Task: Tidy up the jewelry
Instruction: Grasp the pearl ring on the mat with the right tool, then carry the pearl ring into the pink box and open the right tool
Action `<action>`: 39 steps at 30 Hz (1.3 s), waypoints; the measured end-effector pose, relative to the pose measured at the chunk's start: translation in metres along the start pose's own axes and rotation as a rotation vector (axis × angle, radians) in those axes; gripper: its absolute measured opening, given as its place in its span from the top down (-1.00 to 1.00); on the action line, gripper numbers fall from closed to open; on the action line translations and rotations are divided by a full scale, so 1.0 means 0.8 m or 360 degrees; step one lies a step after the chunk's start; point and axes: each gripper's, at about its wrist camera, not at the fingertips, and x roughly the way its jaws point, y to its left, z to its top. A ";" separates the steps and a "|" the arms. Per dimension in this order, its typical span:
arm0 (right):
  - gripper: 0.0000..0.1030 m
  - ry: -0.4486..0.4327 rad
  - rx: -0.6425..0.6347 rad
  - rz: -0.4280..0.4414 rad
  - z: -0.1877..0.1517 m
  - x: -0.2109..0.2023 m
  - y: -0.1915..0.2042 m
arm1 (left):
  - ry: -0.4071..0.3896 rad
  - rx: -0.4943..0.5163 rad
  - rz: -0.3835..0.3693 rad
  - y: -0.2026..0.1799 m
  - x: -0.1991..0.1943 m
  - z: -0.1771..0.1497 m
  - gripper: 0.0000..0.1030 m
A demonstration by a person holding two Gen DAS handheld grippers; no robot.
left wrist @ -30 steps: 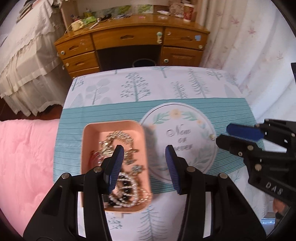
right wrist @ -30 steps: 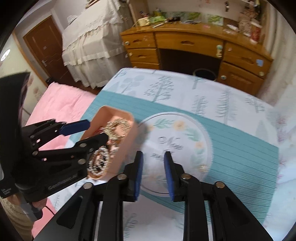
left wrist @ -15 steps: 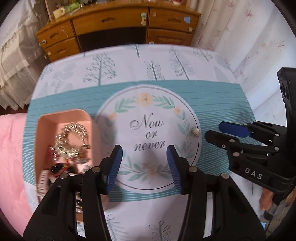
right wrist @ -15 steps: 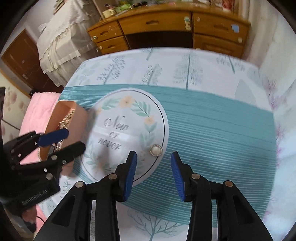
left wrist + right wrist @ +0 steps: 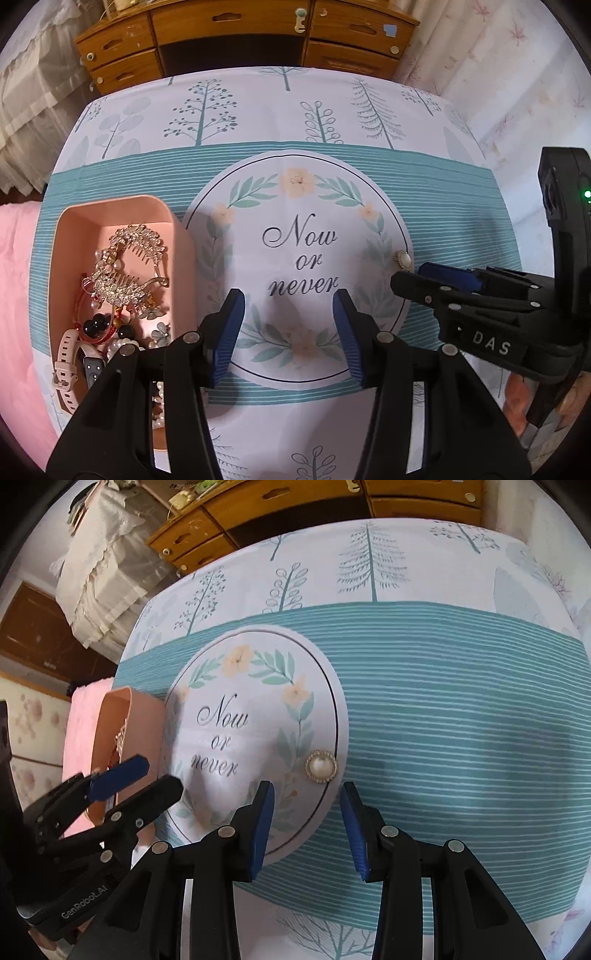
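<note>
**Pearl brooch lies alone on the printed cloth**

A pearl brooch (image 5: 321,766) rests on the tablecloth (image 5: 461,738), at the right edge of its round "Now or never" print. The right gripper (image 5: 306,827) hangs just short of it, jaws apart with nothing between them, having just been opening. The left gripper (image 5: 288,336) hangs over the print, jaws apart and empty. A pink tray (image 5: 110,210) at the left holds tangled hair combs, beads and a watch. Behind stands a wooden desk (image 5: 229,22). The left gripper hides the tray's near corner.
</note>
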 end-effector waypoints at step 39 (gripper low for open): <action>0.64 -0.0124 -0.0194 -0.0236 0.006 0.018 0.049 | -0.0036 -0.0080 -0.0029 0.030 -0.018 -0.009 0.10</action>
